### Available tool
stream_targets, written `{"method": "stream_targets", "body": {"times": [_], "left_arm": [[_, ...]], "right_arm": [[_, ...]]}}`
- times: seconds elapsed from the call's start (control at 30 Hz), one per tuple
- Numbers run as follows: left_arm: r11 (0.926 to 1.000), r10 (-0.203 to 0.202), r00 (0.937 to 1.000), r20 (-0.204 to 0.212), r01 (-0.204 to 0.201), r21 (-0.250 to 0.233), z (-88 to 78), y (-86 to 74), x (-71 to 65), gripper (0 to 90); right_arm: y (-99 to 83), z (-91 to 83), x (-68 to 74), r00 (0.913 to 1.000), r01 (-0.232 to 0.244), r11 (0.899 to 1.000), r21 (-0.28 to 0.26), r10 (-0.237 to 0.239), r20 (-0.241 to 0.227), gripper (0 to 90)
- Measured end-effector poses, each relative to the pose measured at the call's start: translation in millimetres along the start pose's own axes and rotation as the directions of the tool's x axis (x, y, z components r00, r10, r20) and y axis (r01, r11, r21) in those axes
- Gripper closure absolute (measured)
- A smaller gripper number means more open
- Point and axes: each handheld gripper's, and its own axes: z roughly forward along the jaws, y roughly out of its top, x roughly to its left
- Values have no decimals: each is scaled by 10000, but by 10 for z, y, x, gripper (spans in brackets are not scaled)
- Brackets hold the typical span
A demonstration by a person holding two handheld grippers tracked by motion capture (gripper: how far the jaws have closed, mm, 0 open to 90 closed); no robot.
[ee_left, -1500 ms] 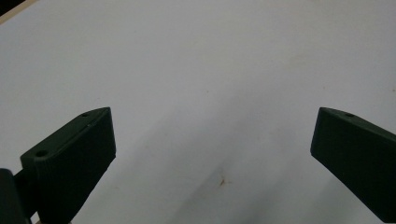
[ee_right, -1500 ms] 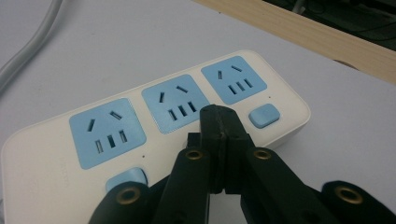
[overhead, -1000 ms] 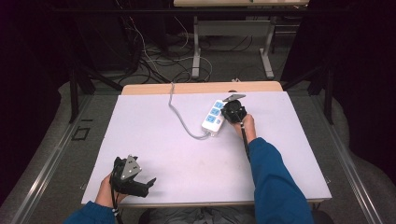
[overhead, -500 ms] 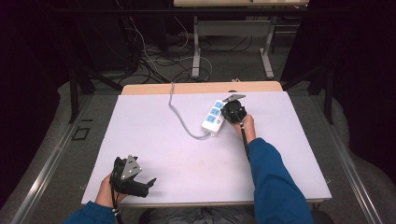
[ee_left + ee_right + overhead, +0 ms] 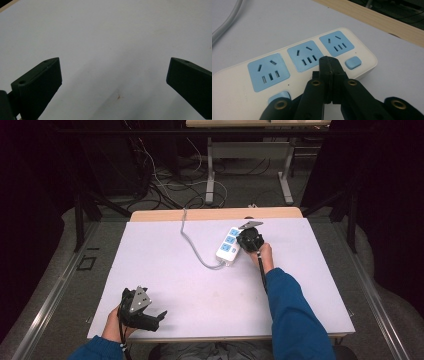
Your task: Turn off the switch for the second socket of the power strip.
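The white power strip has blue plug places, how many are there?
3 blue sockets in a row on the power strip: one at its left end, one in the middle, one at its right end. The shut right tool hides none.

Both forearms wear blue sleeves [image 5: 295, 315], the left cuff showing a small beaded band. Each hand carries a black gripper: the left gripper [image 5: 159, 317] bears a grey three-cornered plate, as does the right gripper [image 5: 243, 241] (its jaw links carry brass-ringed screw holes). A black cable [image 5: 263, 275] trails along the right sleeve.
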Motion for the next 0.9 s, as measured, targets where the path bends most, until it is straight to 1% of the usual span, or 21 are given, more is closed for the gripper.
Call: {"method": "stream_targets", "body": {"times": [0.07,0.23,0.33,0.47,0.73,0.77,0.8,0.87,0.9], "left_arm": [[10000,-70,10000,-19,70,-61,6,-1,-6,2],[10000,-39,10000,-23,39,-32,3,0,-5,2],[9999,-77,10000,-7,77,-68,4,0,-7,2],[9999,-74,10000,-6,74,-74,3,0,-8,1],[10000,-38,10000,-38,38,-75,1,1,-5,1],[9999,-77,10000,-5,77,-79,2,1,-7,2],[10000,-29,10000,-37,29,-71,1,2,-5,1],[9999,-71,10000,-9,71,-77,3,1,-8,2],[9999,-72,10000,-10,72,-76,3,2,-8,2]], "right_arm": [[-2,0,2,10000,-4,10000,-12,4,17,900],[-4,0,9,9999,-69,10000,-15,69,98,900],[-6,-1,4,10000,-26,10000,-32,26,76,900],[-3,0,11,9999,-135,9999,-4,135,81,900],[0,-3,3,10000,-24,10000,1,24,43,900],[1,-1,0,10000,19,10000,-19,-19,35,900],[3,5,4,10000,15,10000,-79,-15,27,900],[7,0,6,10000,12,10000,29,-12,37,900],[4,4,0,10000,30,10000,-83,-30,-14,900]]}}
